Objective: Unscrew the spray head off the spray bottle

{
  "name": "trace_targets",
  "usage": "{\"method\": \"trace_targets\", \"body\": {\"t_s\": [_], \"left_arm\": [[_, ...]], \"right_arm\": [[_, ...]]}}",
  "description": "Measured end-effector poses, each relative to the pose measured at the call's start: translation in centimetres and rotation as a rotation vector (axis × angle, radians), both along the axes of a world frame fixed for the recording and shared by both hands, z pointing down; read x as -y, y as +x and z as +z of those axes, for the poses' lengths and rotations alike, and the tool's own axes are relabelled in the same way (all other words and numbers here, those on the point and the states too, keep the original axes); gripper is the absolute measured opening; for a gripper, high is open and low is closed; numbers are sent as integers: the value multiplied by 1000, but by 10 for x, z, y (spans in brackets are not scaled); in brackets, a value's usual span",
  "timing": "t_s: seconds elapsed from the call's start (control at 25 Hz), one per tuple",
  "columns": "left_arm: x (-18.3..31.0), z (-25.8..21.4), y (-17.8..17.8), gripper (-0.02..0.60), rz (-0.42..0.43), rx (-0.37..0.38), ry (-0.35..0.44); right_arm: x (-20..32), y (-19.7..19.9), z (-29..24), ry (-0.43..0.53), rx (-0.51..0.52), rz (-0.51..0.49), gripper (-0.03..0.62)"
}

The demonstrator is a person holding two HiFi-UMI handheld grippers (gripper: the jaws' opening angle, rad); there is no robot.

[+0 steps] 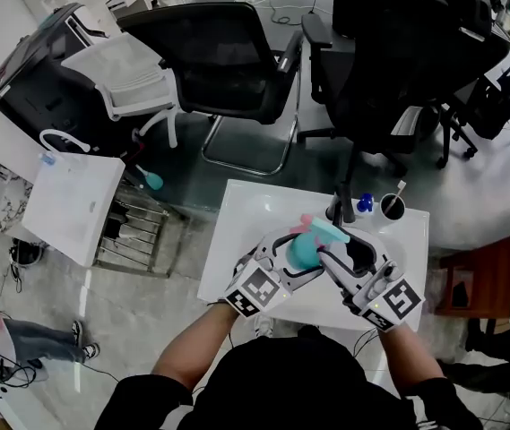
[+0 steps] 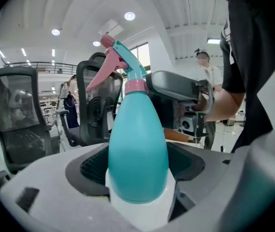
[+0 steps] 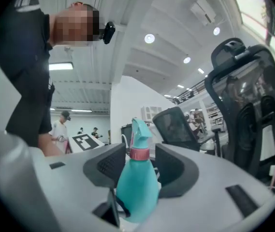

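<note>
The spray bottle (image 2: 137, 139), held up over the tabletop (image 1: 241, 209), looks light, smooth and probably slippery plastic; the left gripper (image 2: 138, 175) clamps its teal body. The spray head (image 2: 120, 57) is best taken at the pink collar (image 3: 139, 153), which the right gripper (image 3: 140, 167) flanks with jaws apart. How full the bottle is cannot be told

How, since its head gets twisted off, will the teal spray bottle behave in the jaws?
The spray bottle tapers smoothly, so it may slip or spin in the left gripper when twisted. Looks like rigid plastic, probably light. The spray head overhangs one side, so it might tip if released.
</note>
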State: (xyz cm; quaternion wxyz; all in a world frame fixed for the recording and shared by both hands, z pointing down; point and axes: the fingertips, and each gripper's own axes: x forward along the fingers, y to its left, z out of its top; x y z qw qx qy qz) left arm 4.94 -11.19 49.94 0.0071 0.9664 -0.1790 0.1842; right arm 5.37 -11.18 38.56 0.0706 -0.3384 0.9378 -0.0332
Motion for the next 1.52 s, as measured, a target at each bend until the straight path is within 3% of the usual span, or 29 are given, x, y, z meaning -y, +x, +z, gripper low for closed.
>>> {"method": "trace_targets", "body": {"t_s": [0.16, 0.32, 0.56, 0.72, 1.0, 1.16, 1.36, 1.52], "left_arm": [[10, 8, -3, 380, -121, 28, 12], [13, 6, -4, 380, -194, 60, 69], [13, 2, -3, 380, -239, 88, 113], [9, -3, -3, 380, -217, 63, 109], [-7, -20, -1, 379, -85, 17, 92], [-26, -35, -1, 379, 71, -35, 57], [-47, -49, -3, 380, 257, -41, 68], [-70, -63, 0, 380, 432, -93, 64]], "right_arm": [[5, 1, 6, -45, -10, 120, 206], [9, -1, 11, -75, -11, 179, 193], [11, -4, 4, -64, -29, 236, 144], [5, -7, -1, -39, -40, 207, 137], [-8, -9, -19, 31, -24, 30, 135], [-27, -19, -39, 47, 9, -158, 135], [-51, -23, -40, 57, -37, -359, 133], [-72, -29, -46, 88, -45, -523, 135]]}}
